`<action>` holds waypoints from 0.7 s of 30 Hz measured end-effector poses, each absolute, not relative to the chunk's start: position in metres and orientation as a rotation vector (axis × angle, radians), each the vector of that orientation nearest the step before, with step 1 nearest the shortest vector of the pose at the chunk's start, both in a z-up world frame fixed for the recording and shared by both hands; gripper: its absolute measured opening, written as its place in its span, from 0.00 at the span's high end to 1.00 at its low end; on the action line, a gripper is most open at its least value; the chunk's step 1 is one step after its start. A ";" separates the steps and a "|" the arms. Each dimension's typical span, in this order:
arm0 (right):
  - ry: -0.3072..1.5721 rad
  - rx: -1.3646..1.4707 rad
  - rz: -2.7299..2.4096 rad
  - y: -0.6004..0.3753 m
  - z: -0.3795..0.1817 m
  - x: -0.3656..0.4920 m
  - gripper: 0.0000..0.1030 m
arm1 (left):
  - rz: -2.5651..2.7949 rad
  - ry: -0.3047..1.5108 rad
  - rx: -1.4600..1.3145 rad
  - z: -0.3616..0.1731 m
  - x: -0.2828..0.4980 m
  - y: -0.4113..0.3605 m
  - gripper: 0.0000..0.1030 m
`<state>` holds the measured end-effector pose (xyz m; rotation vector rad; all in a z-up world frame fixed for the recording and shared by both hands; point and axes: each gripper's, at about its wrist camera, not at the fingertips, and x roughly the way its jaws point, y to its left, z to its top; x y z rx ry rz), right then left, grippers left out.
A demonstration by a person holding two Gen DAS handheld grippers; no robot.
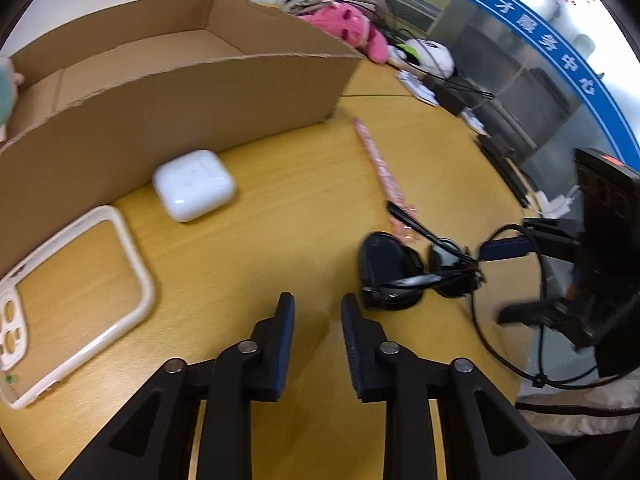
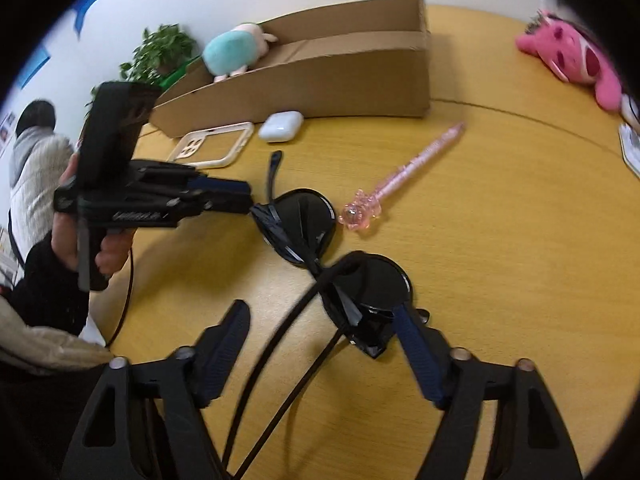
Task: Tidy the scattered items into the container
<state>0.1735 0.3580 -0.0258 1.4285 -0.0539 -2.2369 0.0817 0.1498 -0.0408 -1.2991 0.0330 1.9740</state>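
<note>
Sunglasses (image 2: 316,236) are lying on the yellow table (image 2: 500,240), folded-ish, with their long axis running diagonally from the near right up toward the far left in the right wrist view. One temple arm is sticking up and away toward the box (image 2: 320,80).

Right gripper (image 2: 324,330) is sitting wide open around the near lens (its right finger looks like it's touching the frame, not clamping anything). Left gripper (image 1: 318,306) is open a bit with nothing between its fingers, hovering just beside the sunglasses' far end.

Pink wand (image 2: 404,176) is lying right next to the far lens, star end near the sunglasses, handle pointing toward the box corner. Earbud case (image 1: 194,184) and phone case (image 1: 76,300) are sitting side by side against the box's outer wall. Teal plush (image 2: 236,52) is already in the box.
</note>
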 end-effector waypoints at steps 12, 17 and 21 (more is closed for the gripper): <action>-0.068 1.400 -2.258 0.358 -0.033 0.173 0.78 | 1.932 -0.053 -1.316 -0.042 0.070 0.159 0.77; 0.040 1.397 -2.258 0.349 -0.025 0.167 0.73 | 1.933 -0.077 -1.316 -0.044 0.074 0.153 0.77; 0.213 1.363 -2.279 0.332 -0.003 0.150 0.66 | 1.924 -0.104 -1.308 -0.046 0.077 0.150 0.77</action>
